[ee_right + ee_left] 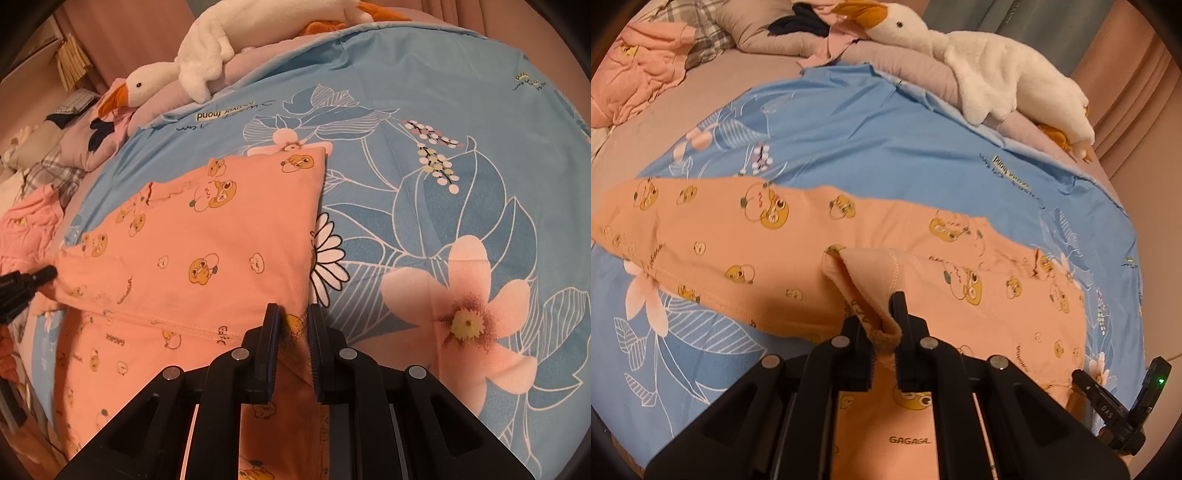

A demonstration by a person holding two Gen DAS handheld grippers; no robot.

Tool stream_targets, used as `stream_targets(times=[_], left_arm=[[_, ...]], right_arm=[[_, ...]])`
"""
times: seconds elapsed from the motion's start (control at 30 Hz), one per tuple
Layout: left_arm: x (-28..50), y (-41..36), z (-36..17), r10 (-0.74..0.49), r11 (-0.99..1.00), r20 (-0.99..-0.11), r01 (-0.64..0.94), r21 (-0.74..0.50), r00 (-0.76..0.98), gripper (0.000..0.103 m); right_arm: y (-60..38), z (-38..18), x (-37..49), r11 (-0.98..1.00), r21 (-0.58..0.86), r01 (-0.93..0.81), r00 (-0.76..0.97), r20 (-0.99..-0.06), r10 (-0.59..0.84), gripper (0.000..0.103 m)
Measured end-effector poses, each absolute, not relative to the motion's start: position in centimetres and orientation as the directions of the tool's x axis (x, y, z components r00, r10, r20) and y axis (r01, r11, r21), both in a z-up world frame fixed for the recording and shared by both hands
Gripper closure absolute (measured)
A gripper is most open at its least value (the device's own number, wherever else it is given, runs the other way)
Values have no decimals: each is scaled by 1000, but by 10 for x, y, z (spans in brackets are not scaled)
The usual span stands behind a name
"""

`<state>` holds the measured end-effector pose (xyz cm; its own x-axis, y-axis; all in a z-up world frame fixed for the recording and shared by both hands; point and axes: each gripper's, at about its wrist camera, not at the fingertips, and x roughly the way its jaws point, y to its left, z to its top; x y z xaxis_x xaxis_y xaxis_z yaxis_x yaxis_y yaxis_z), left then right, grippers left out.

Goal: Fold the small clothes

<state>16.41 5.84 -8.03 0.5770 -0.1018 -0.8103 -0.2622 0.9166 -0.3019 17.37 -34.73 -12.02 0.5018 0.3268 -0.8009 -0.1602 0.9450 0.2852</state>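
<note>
At the bottom centre of the left wrist view, the left gripper (882, 325) has its jaws drawn narrow, pinching a raised, folded-over hem of the orange printed garment (775, 251), which lifts off the cloth below in a small tent. At the bottom centre of the right wrist view, the right gripper (291, 332) is likewise clamped narrow on a corner edge of the same garment (207, 236), the fabric bunched between its pads. The garment lies spread across the middle of both frames on a blue floral bedcover (886, 147), one part of it folded over another; its cartoon-face print and a stitched seam show plainly. In the right wrist view the tip of the left gripper appears at the left edge, touching the garment's far corner. Beyond the garment, at the upper right of the left wrist view, a white plush goose (997, 66) lies along a mauve rolled quilt (923, 70). At the upper left a crumpled pink cloth (639, 74) sits near a checked pillow (701, 44), with dark clothing (801, 22) heaped behind
</note>
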Motion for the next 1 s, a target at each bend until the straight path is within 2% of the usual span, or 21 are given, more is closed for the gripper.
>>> stream_targets(times=[0.43, 0.67, 0.83, 1.0], left_arm=[[164, 66, -114, -100, 915, -855, -290, -280, 509, 94], [165, 68, -122, -98, 917, -869, -295, -268, 485, 90], [164, 73, -131, -122, 908, -863, -296, -297, 490, 89], [164, 69, -132, -106, 923, -862, -273, -271, 496, 89]], right_arm=[[-347, -121, 174, 945, 284, -160, 502, -801, 326, 88], [-347, -123, 174, 948, 277, -159, 501, -804, 319, 88], [-346, -122, 174, 948, 276, -158, 501, -805, 318, 88], [-346, -123, 174, 950, 268, -158, 502, -807, 311, 88]])
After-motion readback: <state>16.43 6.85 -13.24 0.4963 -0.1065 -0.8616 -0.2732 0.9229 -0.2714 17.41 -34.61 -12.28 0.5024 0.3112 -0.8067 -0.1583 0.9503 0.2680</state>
